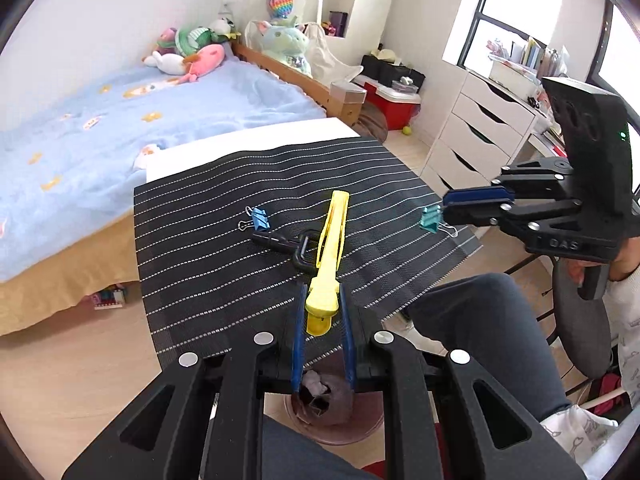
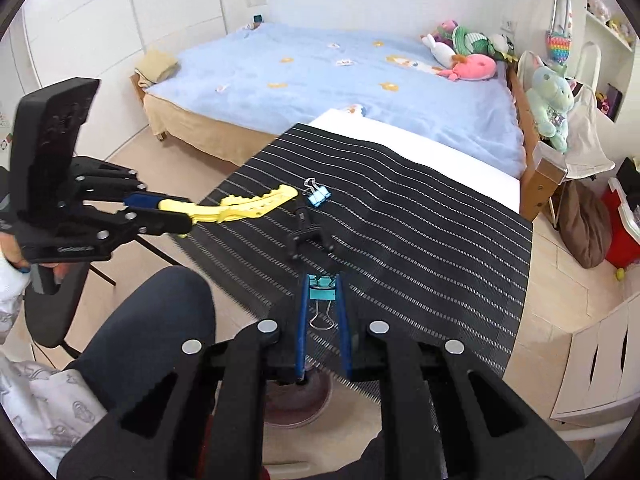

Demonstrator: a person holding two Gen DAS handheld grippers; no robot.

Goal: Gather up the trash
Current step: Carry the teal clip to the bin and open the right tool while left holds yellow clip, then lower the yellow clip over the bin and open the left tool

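Left gripper (image 1: pixel 323 312) clamps the light, stiff long yellow plastic clip (image 1: pixel 330 248) by its tail; right gripper (image 2: pixel 322 292) pinches the small teal metal binder clip (image 2: pixel 322 289) by its body.

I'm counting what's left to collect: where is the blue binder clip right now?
The blue binder clip lies loose on the striped mat, left of the yellow hair clip and just beyond the black clamp; neither hand-held gripper touches it.
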